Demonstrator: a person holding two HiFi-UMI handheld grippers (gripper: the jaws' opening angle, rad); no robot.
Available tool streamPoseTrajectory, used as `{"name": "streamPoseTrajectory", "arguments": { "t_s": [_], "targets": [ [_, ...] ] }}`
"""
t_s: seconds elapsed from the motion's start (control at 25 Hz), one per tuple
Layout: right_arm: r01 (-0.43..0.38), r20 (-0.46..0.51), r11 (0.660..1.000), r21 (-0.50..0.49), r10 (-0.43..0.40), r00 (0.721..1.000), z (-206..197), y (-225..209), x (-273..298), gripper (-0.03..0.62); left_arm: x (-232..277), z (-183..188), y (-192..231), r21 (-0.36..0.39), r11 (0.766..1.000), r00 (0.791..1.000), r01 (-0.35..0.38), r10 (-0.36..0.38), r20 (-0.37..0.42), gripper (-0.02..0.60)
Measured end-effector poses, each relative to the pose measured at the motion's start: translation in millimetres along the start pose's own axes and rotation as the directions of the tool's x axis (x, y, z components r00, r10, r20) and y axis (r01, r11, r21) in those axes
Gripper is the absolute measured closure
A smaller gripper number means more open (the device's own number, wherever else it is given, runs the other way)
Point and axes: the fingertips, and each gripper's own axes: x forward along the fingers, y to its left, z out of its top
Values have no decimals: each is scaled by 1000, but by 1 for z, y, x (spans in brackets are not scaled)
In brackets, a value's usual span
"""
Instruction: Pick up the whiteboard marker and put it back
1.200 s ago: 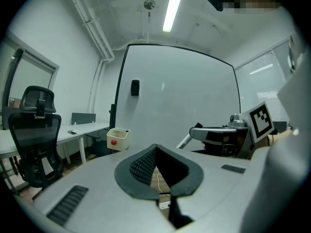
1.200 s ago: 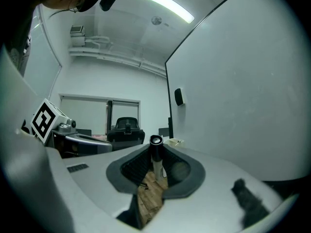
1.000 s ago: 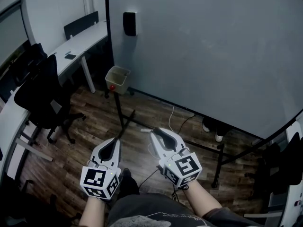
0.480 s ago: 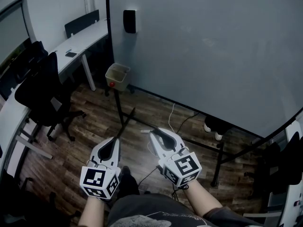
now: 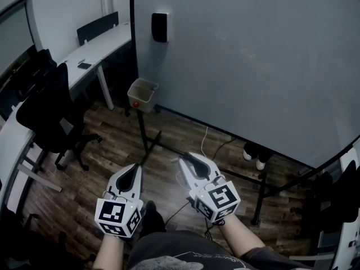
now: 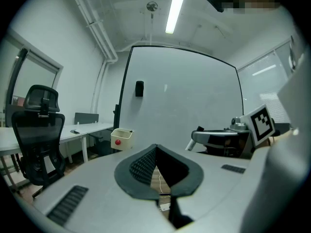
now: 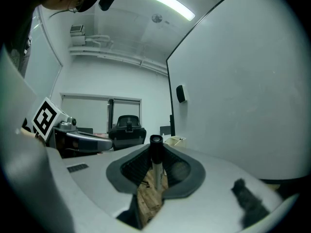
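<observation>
My right gripper (image 7: 156,152) is shut on the whiteboard marker (image 7: 156,166), which stands upright between the pads with its black cap (image 7: 156,142) on top. In the head view the right gripper (image 5: 188,157) is held low, a step back from the large whiteboard (image 5: 253,55). To its left, my left gripper (image 5: 136,167) is level with it. In its own view the left gripper (image 6: 155,149) is shut, its tips touching with nothing between them. A small beige box (image 5: 141,94) with a red dot hangs at the board's lower left corner.
A black block (image 5: 160,27) sticks to the board's upper left. The board's stand legs (image 5: 147,136) and a white cable (image 5: 203,139) cross the wooden floor ahead. A black office chair (image 5: 48,114) and white desks (image 5: 95,46) stand at the left. A person's shoes (image 5: 254,156) show under the board.
Both grippers stay where they were, and the marker stays in the right one. Only the head view has drifted a little.
</observation>
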Motion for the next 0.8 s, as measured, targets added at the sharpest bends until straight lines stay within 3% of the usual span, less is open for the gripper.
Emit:
{"name": "streamPoseTrajectory", "arguments": {
  "t_s": [0.8],
  "targets": [
    [75, 39, 997, 14, -75, 996, 34, -61, 139, 513, 110, 39, 105, 8, 999, 999, 47, -47, 11, 568]
  ]
}}
